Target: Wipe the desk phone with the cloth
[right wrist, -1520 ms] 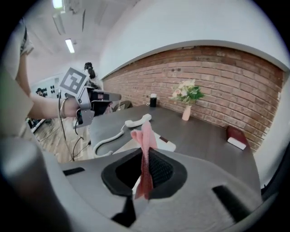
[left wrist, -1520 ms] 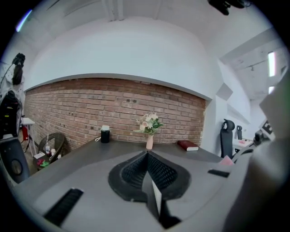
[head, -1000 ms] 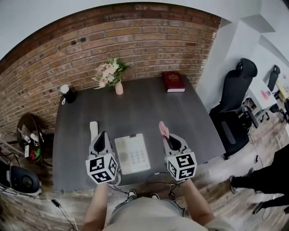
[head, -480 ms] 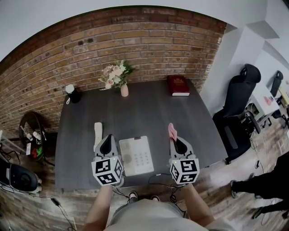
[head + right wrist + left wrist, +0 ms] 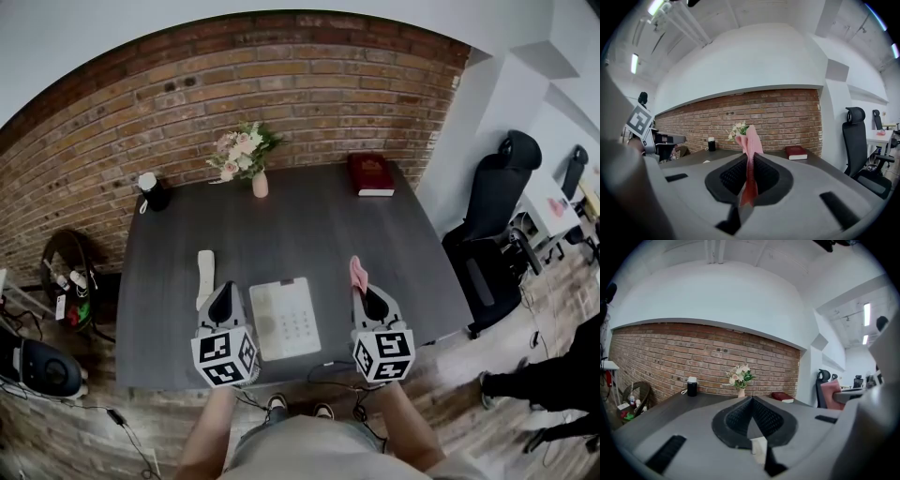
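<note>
The white desk phone base (image 5: 284,319) lies flat near the front edge of the dark grey table (image 5: 300,234). Its white handset (image 5: 204,267) lies off the base on the table to the left. My left gripper (image 5: 225,287) hovers between handset and base, jaws shut with nothing between them (image 5: 751,400). My right gripper (image 5: 364,289) hangs to the right of the phone, shut on a pink cloth (image 5: 357,273). The pink cloth (image 5: 750,140) sticks up out of the right gripper (image 5: 749,164). Neither gripper touches the phone.
At the table's back stand a vase of flowers (image 5: 260,183), a red book (image 5: 371,175) and a black cup with a white lid (image 5: 150,194). Cables (image 5: 328,364) trail off the front edge. A black office chair (image 5: 492,211) stands to the right.
The head view has shifted a little. Both grippers keep about the same places beside the phone, and the right one still holds the cloth.
</note>
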Action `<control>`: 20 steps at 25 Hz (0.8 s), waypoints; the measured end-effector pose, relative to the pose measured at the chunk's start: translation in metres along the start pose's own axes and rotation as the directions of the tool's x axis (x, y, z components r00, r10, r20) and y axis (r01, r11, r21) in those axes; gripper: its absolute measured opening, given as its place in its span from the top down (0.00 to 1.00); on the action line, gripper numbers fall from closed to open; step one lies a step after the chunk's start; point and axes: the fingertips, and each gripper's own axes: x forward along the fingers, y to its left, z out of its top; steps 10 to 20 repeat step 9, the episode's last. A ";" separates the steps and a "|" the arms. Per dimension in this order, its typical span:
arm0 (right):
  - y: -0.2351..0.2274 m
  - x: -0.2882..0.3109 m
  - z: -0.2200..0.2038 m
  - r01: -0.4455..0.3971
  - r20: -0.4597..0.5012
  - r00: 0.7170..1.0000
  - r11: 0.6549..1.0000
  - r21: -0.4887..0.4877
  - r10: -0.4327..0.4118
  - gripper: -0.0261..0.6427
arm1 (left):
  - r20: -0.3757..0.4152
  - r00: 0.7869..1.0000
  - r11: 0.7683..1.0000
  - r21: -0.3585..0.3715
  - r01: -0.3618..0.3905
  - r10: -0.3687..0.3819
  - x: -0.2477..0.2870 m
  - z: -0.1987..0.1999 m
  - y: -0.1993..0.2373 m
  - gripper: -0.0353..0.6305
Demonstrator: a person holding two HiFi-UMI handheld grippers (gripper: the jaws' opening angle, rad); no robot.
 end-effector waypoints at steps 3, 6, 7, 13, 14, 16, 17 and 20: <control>0.002 -0.003 -0.001 -0.004 -0.002 1.000 1.000 0.008 0.004 0.93 | -0.003 1.000 1.000 -0.001 -0.003 0.003 -0.004 -0.002 0.001 0.96; 0.004 -0.006 -0.002 -0.008 -0.003 1.000 1.000 0.009 0.008 0.93 | -0.004 1.000 1.000 -0.005 -0.008 0.008 -0.008 -0.003 0.001 0.96; 0.005 -0.007 -0.003 -0.010 -0.003 1.000 1.000 0.007 0.010 0.93 | -0.003 1.000 1.000 -0.006 -0.009 0.009 -0.010 -0.003 0.001 0.96; 0.007 -0.009 -0.004 -0.013 -0.004 1.000 1.000 0.002 0.013 0.93 | -0.003 1.000 1.000 -0.008 -0.011 0.011 -0.012 -0.004 0.001 0.96; 0.007 -0.009 -0.004 -0.013 -0.004 1.000 1.000 0.002 0.013 0.93 | -0.003 1.000 1.000 -0.008 -0.011 0.011 -0.012 -0.004 0.001 0.96; 0.007 -0.009 -0.004 -0.013 -0.004 1.000 1.000 0.002 0.013 0.93 | -0.003 1.000 1.000 -0.008 -0.011 0.011 -0.012 -0.004 0.001 0.96; 0.007 -0.009 -0.004 -0.013 -0.004 1.000 1.000 0.002 0.013 0.93 | -0.003 1.000 1.000 -0.008 -0.011 0.011 -0.012 -0.004 0.001 0.96; 0.007 -0.009 -0.004 -0.013 -0.004 1.000 1.000 0.002 0.013 0.93 | -0.003 1.000 1.000 -0.008 -0.011 0.011 -0.012 -0.004 0.001 0.96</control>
